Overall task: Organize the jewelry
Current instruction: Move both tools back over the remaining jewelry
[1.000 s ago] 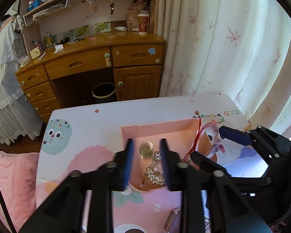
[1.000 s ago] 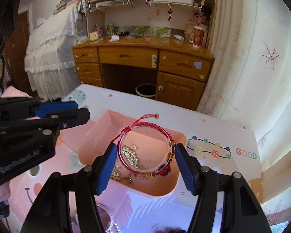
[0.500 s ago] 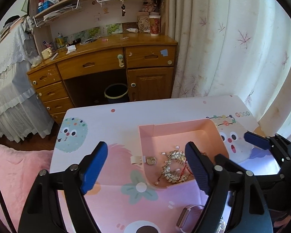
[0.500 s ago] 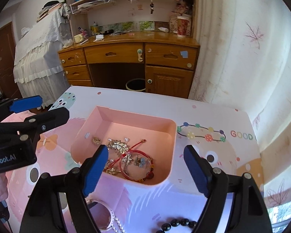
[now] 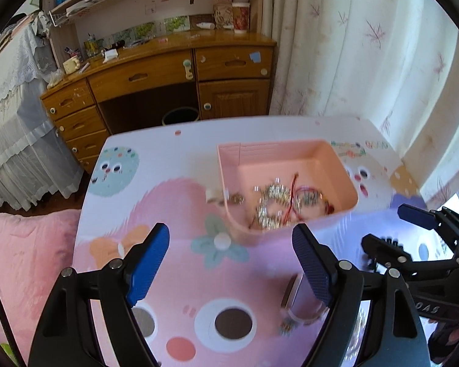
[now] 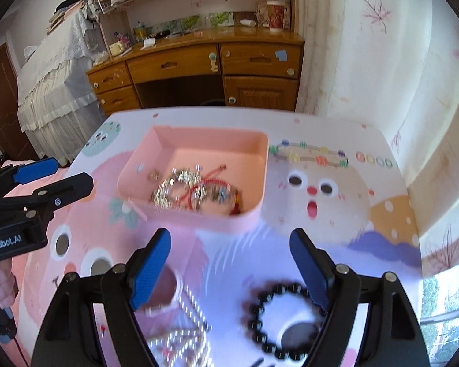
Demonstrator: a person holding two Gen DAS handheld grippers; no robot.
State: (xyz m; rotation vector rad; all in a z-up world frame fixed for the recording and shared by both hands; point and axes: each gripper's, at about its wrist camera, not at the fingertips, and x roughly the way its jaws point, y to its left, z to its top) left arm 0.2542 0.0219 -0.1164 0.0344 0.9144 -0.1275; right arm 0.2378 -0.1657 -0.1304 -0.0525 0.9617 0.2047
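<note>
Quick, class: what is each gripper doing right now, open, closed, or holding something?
Left gripper: open, fingers wide apart, holding nothing.
Right gripper: open, fingers wide apart, holding nothing.

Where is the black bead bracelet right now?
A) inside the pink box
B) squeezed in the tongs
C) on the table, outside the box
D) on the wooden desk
C: in the right wrist view the black bead bracelet lies flat on the cartoon table, nearer than the pink box, and nothing grips it.
</note>
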